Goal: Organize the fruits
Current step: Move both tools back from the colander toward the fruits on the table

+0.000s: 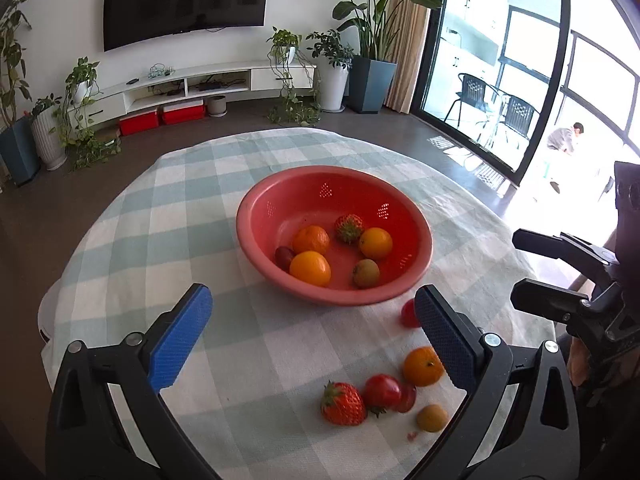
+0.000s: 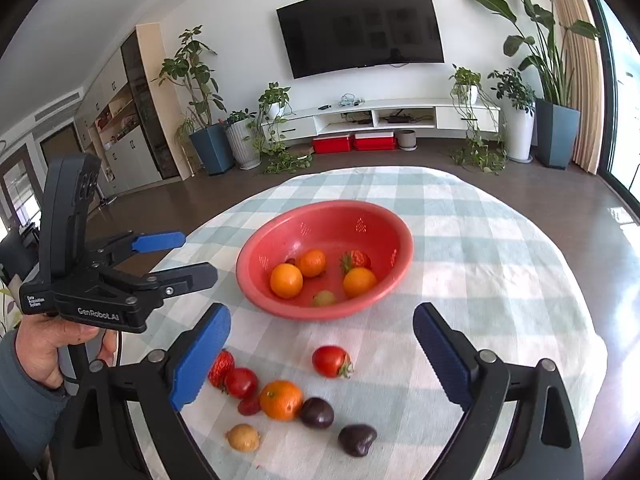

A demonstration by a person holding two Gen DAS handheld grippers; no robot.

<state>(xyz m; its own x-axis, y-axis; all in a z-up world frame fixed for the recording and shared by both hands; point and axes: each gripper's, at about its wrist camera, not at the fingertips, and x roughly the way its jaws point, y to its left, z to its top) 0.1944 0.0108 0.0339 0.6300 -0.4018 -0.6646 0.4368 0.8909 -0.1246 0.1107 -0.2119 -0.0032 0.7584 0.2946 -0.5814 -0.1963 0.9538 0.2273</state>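
A red colander bowl (image 1: 256, 236) (image 2: 256, 288) stands mid-table and holds several fruits: oranges (image 1: 310, 268), a strawberry (image 1: 349, 228) and a kiwi-like fruit (image 1: 366, 273). Loose fruit lies on the cloth in front: a strawberry (image 1: 343, 404), tomatoes (image 1: 382, 390) (image 2: 330, 361), an orange (image 1: 422, 366) (image 2: 281, 399), a tan fruit (image 2: 243, 437) and two dark plums (image 2: 317, 413) (image 2: 357, 439). My left gripper (image 1: 314, 332) is open and empty, left of the loose fruit. My right gripper (image 2: 322, 344) is open and empty above the loose fruit.
A round table with a blue-and-white checked cloth (image 1: 168, 220) drops off at its edges. The other gripper shows in each view: the right gripper (image 1: 560, 272) at the right edge, the left gripper (image 2: 160, 260) at the left.
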